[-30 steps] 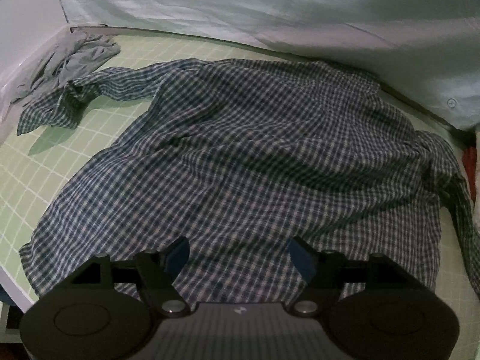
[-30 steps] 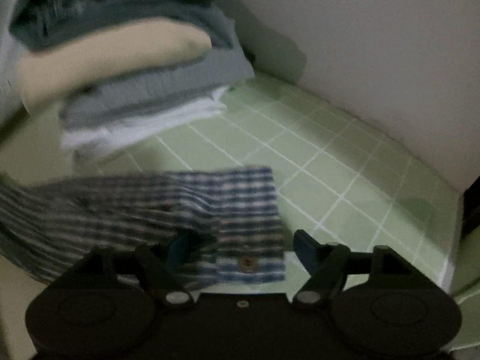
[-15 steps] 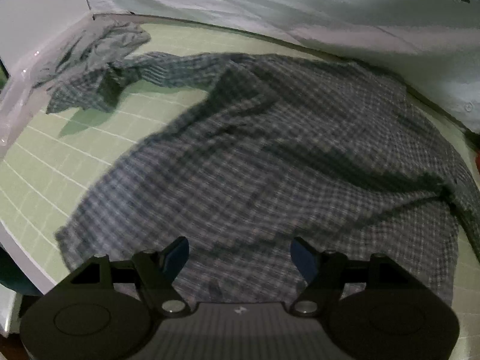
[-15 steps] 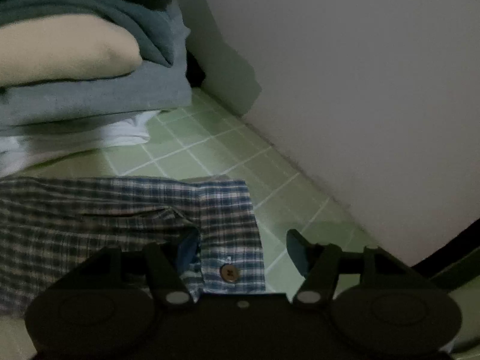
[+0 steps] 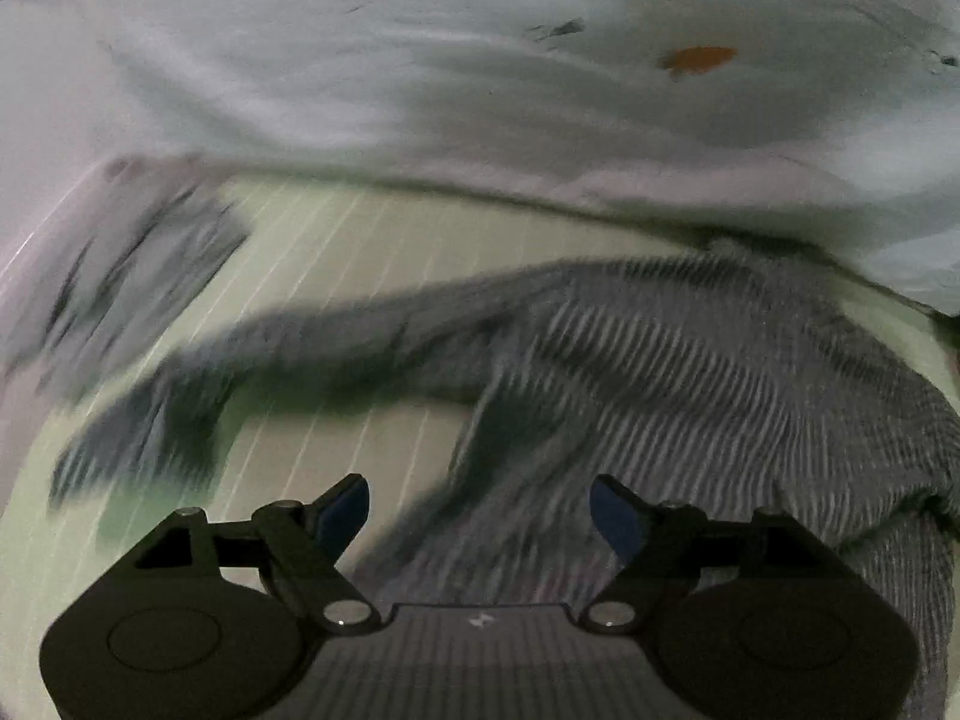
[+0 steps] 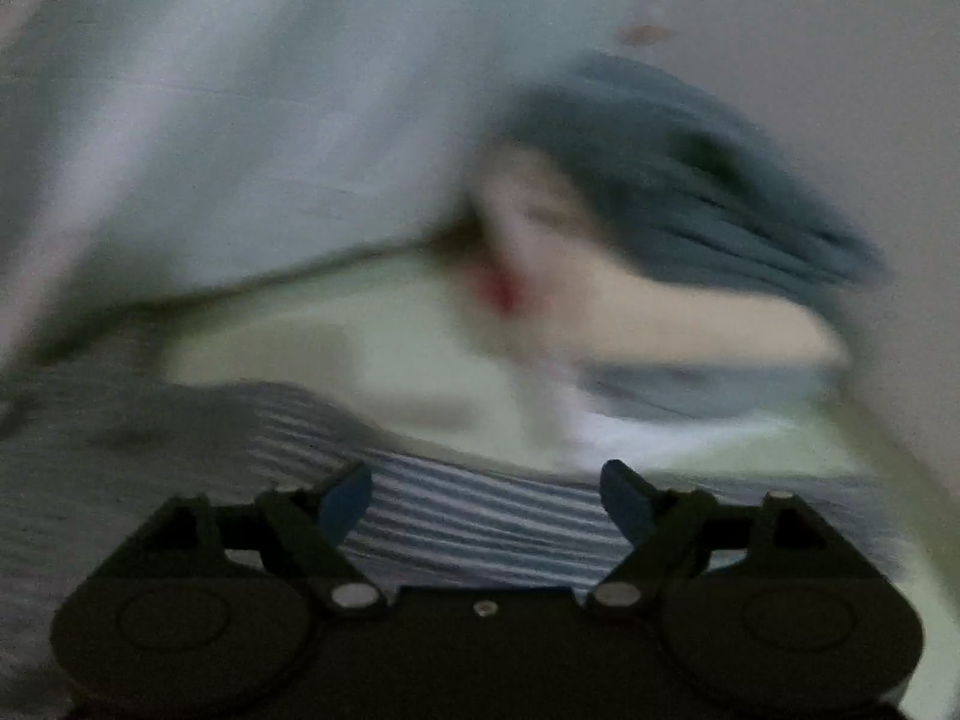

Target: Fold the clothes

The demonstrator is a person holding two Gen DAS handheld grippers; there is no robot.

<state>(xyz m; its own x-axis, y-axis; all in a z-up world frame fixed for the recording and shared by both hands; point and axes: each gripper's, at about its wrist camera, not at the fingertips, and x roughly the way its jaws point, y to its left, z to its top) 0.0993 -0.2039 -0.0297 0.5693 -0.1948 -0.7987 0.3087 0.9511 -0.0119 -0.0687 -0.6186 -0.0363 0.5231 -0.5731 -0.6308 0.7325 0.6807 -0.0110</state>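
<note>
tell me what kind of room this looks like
Probably a bedroom, with clothes folded on a bed: a pale quilt with a carrot print, a green grid mat under the plaid shirt, and a stack of folded clothes.

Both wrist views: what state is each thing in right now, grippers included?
left gripper: open, holding nothing
right gripper: open, holding nothing
plaid shirt: unfolded, spread out, one sleeve stretched sideways
grey garment: crumpled, unfolded
clothes pile: folded, stacked

Left gripper [image 5: 480, 510], right gripper [image 6: 486, 501]: fingers apart.
</note>
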